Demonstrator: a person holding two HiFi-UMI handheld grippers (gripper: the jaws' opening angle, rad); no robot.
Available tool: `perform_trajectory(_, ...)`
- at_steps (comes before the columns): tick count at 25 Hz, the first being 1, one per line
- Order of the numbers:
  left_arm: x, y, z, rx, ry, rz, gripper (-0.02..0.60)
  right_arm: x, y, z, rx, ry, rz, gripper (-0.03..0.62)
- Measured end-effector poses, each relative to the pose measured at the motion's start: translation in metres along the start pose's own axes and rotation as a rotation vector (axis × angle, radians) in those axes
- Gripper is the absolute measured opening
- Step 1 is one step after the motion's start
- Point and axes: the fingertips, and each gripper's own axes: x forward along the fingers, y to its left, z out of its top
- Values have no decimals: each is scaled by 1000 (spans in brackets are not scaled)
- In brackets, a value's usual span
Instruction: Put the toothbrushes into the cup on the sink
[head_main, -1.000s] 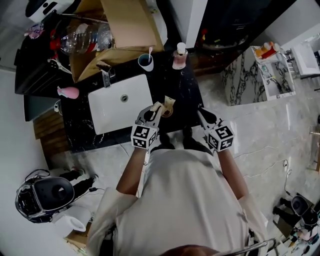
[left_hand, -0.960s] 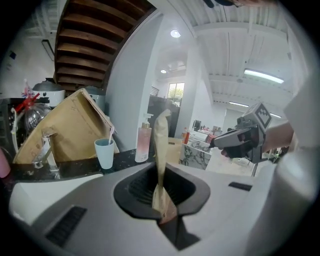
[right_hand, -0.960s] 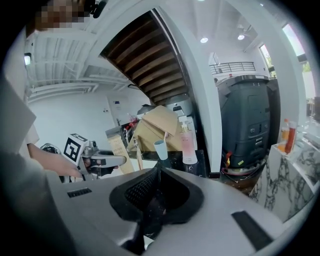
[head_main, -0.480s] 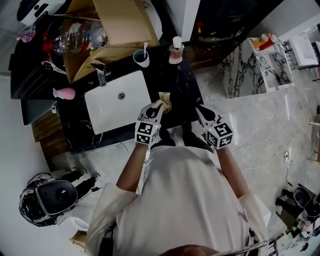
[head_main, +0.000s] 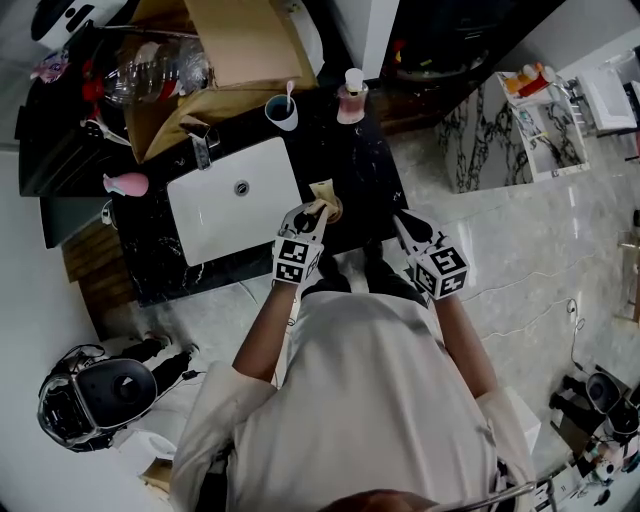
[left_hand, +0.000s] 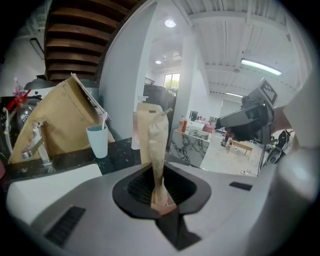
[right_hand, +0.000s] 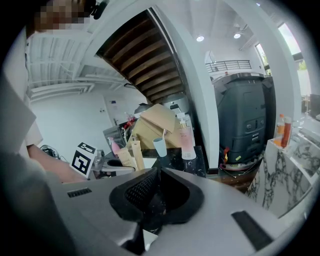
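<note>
Lowered toward counter (head_main: 365, 185) with left gripper (head_main: 311, 209) jaws just easing yet pinching paper packet (left_hand: 157, 145); right gripper (head_main: 405, 226) shut, empty; best unwrapped before reaching for cup (head_main: 281, 113).

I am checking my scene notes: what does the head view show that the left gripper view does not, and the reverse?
Head view only: the sink's drain and the person's white shirt. Left gripper view only: the ceiling lights. Both: the cup with one toothbrush, the faucet, the cardboard box and the tan paper packet.
</note>
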Motion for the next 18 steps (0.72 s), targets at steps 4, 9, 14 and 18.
perform_trajectory(4, 1, 0, -3, 3, 10, 8, 70, 1, 2, -1, -5, 2, 10, 41)
perform_trajectory(9, 1, 1, -5, -6, 15, 23, 151, 3, 5, -1, -14, 6, 23, 41)
perform_trajectory(14, -3, 0, -3, -16, 6, 34, 170, 1, 6, 0, -29, 3, 34, 41)
perform_trajectory(18, -10, 1, 3, -23, -7, 52, 172, -2, 4, 5, -35, -3, 40, 41)
